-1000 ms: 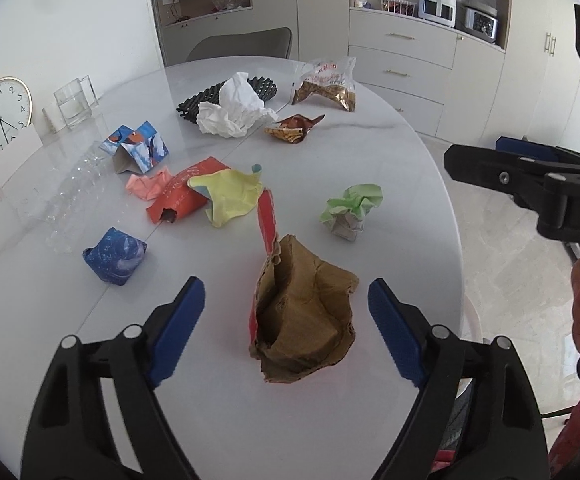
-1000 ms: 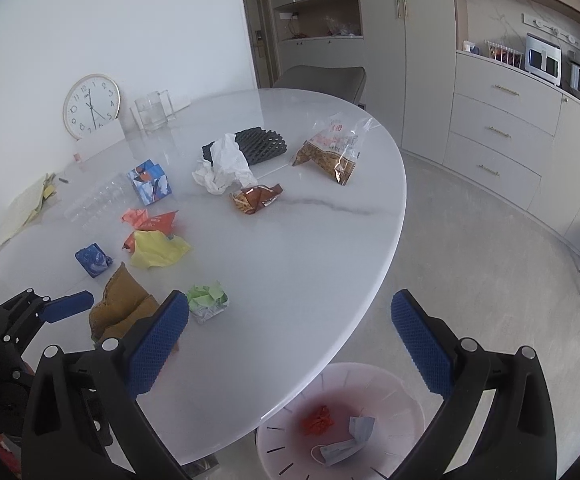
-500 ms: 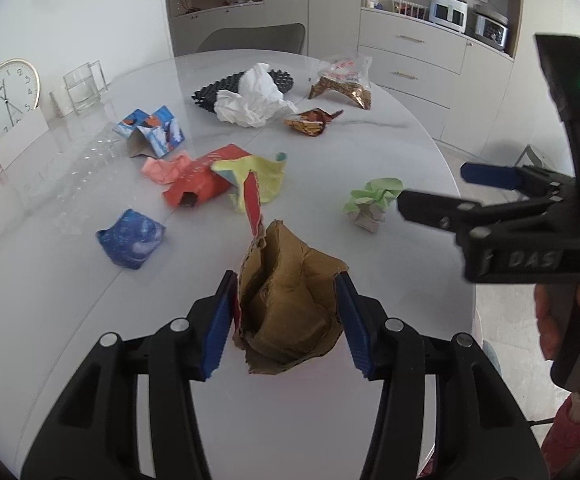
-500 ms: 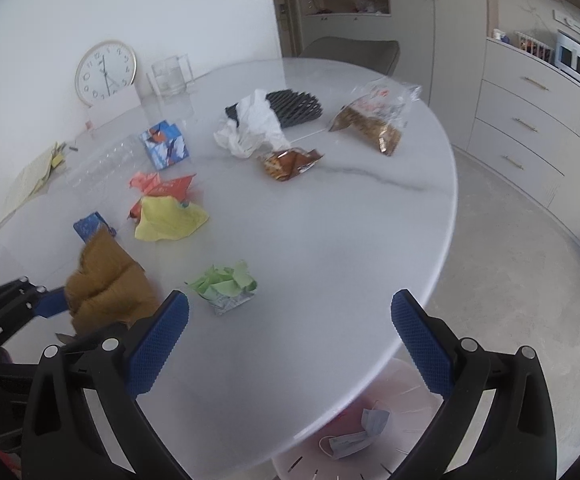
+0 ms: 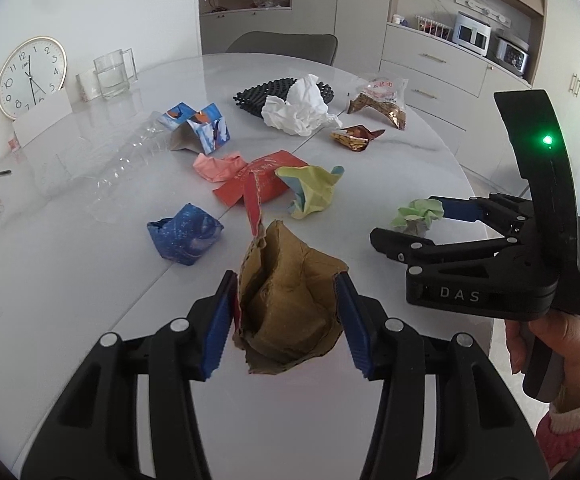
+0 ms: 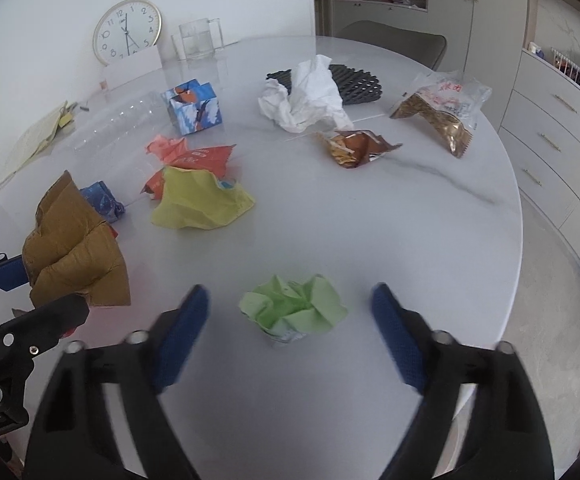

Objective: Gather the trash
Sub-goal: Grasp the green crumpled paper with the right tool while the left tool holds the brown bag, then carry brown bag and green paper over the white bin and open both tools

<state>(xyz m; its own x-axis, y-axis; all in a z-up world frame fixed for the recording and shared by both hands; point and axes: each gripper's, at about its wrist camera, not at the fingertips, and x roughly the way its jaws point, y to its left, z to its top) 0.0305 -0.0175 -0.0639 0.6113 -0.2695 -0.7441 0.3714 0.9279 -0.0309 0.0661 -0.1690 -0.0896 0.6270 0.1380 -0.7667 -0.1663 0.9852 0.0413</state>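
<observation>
Left tongs (image 5: 286, 312): clenched on the crumpled brown paper bag (image 5: 290, 304), gripped across its sides, probably so the loose folds are kept together for carrying. Right tongs (image 6: 290, 340): spread wide, astride the green paper wad (image 6: 293, 308), which lies on the white surface (image 6: 369, 208) untouched between the pads, apparently lined up for closing. Remaining trash is catalogued at 12 o'clock of the wad: yellow paper (image 6: 202, 200), red wrapper (image 6: 206, 158), white tissue (image 6: 305, 96), foil snack wrapper (image 6: 353, 148), and at 1 o'clock a snack bag (image 6: 441, 108) with contents inside. No bin is seen.
</observation>
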